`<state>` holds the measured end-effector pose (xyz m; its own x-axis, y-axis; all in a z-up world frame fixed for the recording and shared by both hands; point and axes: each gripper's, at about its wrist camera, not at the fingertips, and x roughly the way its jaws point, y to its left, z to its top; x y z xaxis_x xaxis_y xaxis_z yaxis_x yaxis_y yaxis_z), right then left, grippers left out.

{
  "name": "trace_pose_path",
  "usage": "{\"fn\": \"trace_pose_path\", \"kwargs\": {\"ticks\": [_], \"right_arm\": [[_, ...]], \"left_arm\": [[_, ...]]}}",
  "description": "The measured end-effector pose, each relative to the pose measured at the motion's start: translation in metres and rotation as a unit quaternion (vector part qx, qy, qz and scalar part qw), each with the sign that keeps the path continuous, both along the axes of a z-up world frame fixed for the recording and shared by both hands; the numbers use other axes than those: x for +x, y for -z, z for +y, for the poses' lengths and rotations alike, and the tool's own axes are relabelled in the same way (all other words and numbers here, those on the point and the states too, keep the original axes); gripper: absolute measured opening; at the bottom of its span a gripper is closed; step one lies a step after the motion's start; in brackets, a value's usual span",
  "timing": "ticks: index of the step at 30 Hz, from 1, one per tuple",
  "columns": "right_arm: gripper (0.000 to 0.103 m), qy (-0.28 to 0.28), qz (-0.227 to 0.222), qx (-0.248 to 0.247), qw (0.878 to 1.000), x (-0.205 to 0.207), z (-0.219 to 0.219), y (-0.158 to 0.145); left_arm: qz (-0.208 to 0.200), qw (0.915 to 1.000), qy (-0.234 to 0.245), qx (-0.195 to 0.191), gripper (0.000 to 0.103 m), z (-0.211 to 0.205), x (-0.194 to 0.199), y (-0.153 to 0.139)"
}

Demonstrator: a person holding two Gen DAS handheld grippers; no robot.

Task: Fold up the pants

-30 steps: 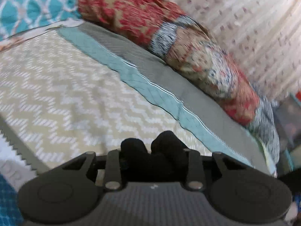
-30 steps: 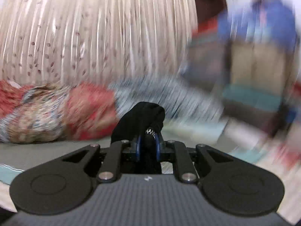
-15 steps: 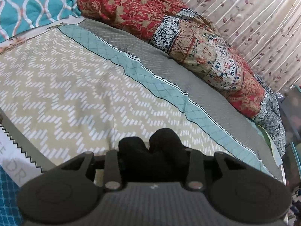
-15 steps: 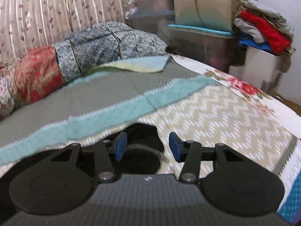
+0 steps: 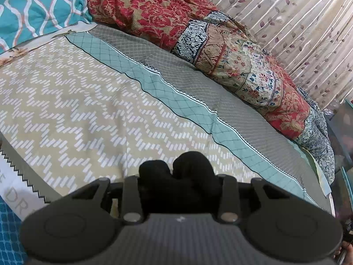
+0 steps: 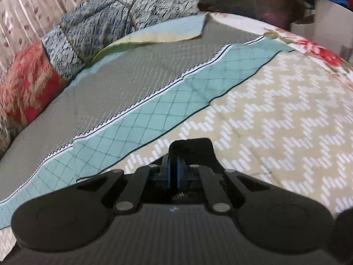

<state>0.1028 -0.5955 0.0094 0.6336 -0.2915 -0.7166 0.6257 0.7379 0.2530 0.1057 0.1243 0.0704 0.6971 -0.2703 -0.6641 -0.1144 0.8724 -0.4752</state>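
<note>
Black pants (image 5: 179, 176) are bunched up between the fingers of the left gripper (image 5: 179, 182), which is squeezed tight on the cloth above the bed cover (image 5: 88, 110). The right gripper (image 6: 174, 172) has its blue pads (image 6: 181, 172) pressed close together, pinching a flat bit of the same black cloth (image 6: 190, 148). A red blanket (image 5: 154, 11) lies along the curtain (image 5: 297, 22)

The pants (image 5: 178, 176) are black, bunched into two rounded lumps of soft cloth clamped in the left gripper (image 5: 179, 190), while another flat black edge (image 6: 190, 149) sits pinched in the right gripper (image 6: 174, 174).
</note>
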Motion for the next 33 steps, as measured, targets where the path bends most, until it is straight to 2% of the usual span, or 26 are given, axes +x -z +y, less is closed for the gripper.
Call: {"fn": "trace_pose_path", "kwargs": {"ticks": [2,4,5,7,9,12,13,14,16,17,18,20,22,25,27,28,30,31,33], "right_arm": [[0.007,0.008,-0.07,-0.012,0.997,-0.013,-0.002,-0.029],[0.007,0.015,-0.15,-0.014,0.988,-0.04,-0.005,-0.06],[0.007,0.02,-0.172,-0.016,0.985,-0.055,-0.007,-0.071],[0.007,0.03,-0.183,-0.02,0.982,-0.079,-0.013,-0.079],[0.007,0.043,-0.159,-0.026,0.986,-0.097,-0.019,-0.071],[0.014,0.065,-0.056,-0.031,0.996,-0.112,-0.027,-0.034],[0.022,0.071,-0.009,-0.026,0.997,-0.114,-0.032,-0.019],[0.033,0.091,0.02,-0.03,0.995,-0.119,-0.037,-0.008],[0.04,0.127,-0.003,-0.029,0.991,-0.135,-0.038,-0.006],[0.04,0.127,-0.02,-0.036,0.991,-0.137,-0.034,-0.012],[0.041,0.114,-0.025,-0.058,0.991,-0.132,-0.026,-0.019],[0.041,0.052,-0.025,-0.102,0.993,-0.106,-0.009,-0.033],[0.043,0.005,-0.017,-0.121,0.992,-0.077,0.002,-0.038],[0.055,-0.009,0.037,-0.132,0.991,-0.042,-0.003,-0.022],[0.054,-0.016,0.091,-0.126,0.988,-0.026,-0.016,0.003],[0.033,-0.027,0.11,-0.108,0.988,-0.021,-0.021,0.015],[0.014,-0.027,0.083,-0.114,0.99,-0.022,-0.021,0.006],[0.012,-0.018,0.057,-0.11,0.992,-0.022,-0.024,-0.006],[0.012,0.008,-0.006,-0.146,0.989,-0.023,-0.024,-0.037]], "left_arm": [[-0.003,1.0,0.0,0.0,0.031,0.001,-0.002,-0.003],[-0.005,1.0,-0.001,-0.003,0.031,0.003,-0.003,-0.005],[-0.006,0.9999,0.0,-0.009,0.031,0.005,-0.004,-0.005],[-0.006,0.9998,0.004,-0.019,0.031,0.005,-0.005,-0.005],[-0.004,0.9998,0.008,-0.017,0.031,0.003,-0.005,-0.002],[0.005,0.9997,0.015,-0.018,0.031,-0.003,-0.003,0.004],[0.007,0.9997,0.018,-0.018,0.031,-0.005,-0.003,0.006],[0.006,0.9996,0.021,-0.017,0.031,-0.007,-0.003,0.006],[0.004,0.9995,0.029,-0.012,0.031,-0.011,-0.002,0.004],[0.004,0.9995,0.032,-0.008,0.031,-0.013,-0.002,0.003],[0.003,0.9994,0.034,-0.004,0.031,-0.014,-0.001,0.002],[0.003,0.9994,0.034,-0.003,0.031,-0.014,0.0,0.001],[0.003,0.9995,0.031,-0.003,0.031,-0.015,0.001,0.001],[0.004,0.9996,0.027,-0.004,0.031,-0.015,0.002,0.003],[0.004,0.9996,0.028,-0.001,0.031,-0.017,0.003,0.003],[0.003,0.9996,0.029,0.001,0.03,-0.018,0.005,0.002],[-0.004,0.9995,0.032,0.007,0.028,-0.019,0.01,-0.002],[-0.011,0.9993,0.034,0.009,0.028,-0.02,0.013,-0.006],[-0.028,0.999,0.032,0.012,0.028,-0.02,0.02,-0.016]]}}
